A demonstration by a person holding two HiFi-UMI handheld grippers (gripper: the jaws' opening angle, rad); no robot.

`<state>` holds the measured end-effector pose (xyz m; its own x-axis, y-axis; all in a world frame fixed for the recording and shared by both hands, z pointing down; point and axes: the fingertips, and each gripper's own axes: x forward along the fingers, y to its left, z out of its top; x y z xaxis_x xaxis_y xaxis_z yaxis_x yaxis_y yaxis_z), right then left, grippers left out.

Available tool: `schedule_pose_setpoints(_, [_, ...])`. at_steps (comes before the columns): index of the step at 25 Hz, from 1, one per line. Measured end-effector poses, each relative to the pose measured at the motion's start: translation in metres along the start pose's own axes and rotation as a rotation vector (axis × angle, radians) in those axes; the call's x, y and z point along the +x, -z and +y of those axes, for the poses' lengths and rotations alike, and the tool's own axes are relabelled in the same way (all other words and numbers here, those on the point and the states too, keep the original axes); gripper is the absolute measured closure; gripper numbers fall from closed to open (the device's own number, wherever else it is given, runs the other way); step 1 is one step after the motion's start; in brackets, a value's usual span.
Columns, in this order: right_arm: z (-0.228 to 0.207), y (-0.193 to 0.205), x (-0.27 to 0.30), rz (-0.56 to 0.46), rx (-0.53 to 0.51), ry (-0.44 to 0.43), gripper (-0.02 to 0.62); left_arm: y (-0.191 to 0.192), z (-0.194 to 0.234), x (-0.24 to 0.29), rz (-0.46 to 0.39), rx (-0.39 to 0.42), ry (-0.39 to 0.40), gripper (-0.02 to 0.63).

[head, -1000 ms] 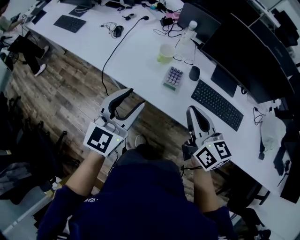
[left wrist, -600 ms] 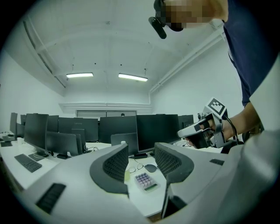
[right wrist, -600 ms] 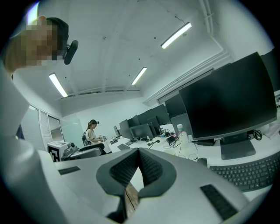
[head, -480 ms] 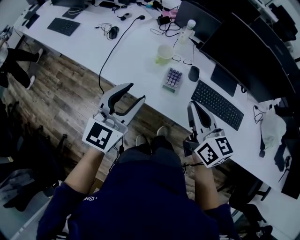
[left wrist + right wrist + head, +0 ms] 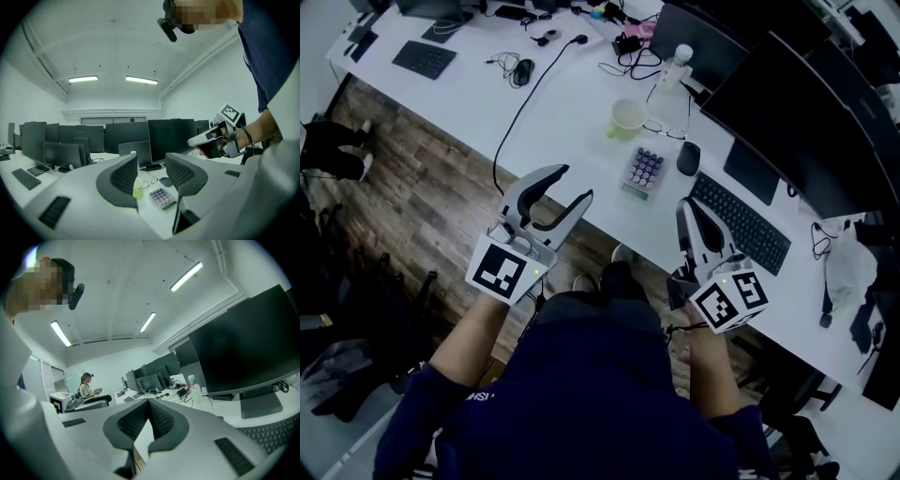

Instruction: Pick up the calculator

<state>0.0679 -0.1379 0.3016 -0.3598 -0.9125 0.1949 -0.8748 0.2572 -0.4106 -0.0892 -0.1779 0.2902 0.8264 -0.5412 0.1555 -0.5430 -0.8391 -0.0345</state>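
Calculator [image 5: 643,171], just beside the keyboard [image 5: 741,223]: we judge it light, rigid (grip its long edges); left gripper [image 5: 575,184] wide, right gripper [image 5: 685,208] closed, empty.

The head view looks steeply down from above the person's shoulders. The worktop [image 5: 572,103] runs diagonally from 10 o'clock to 4 o'clock, well below the camera.

The left gripper view sits low by the worktop's near edge. It faces roughly level along its own fingers [image 5: 123,178] toward the monitors [image 5: 126,136] at 12 o'clock. It shares the calculator [image 5: 161,197] with the head view.

The right gripper view tilts upward along its fingers [image 5: 159,420]. The ceiling fills its upper half, and a large monitor [image 5: 243,348] stands close at 3 o'clock. It shares the bottle [image 5: 193,386] with the head view.
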Motion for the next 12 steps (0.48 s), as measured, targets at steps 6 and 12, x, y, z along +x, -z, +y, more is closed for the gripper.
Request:
schedule_pose_setpoints(6, [-0.031,-0.006,0.016,0.017,0.019,-0.014,0.591,0.006,0.006,0.033,0.032,-0.007,-0.014,0.402])
schedule_pose_setpoints(12, [-0.067,-0.016,0.031,0.034,0.038,-0.030,0.591,0.009,0.009,0.069,0.060,-0.007,-0.024,0.402])
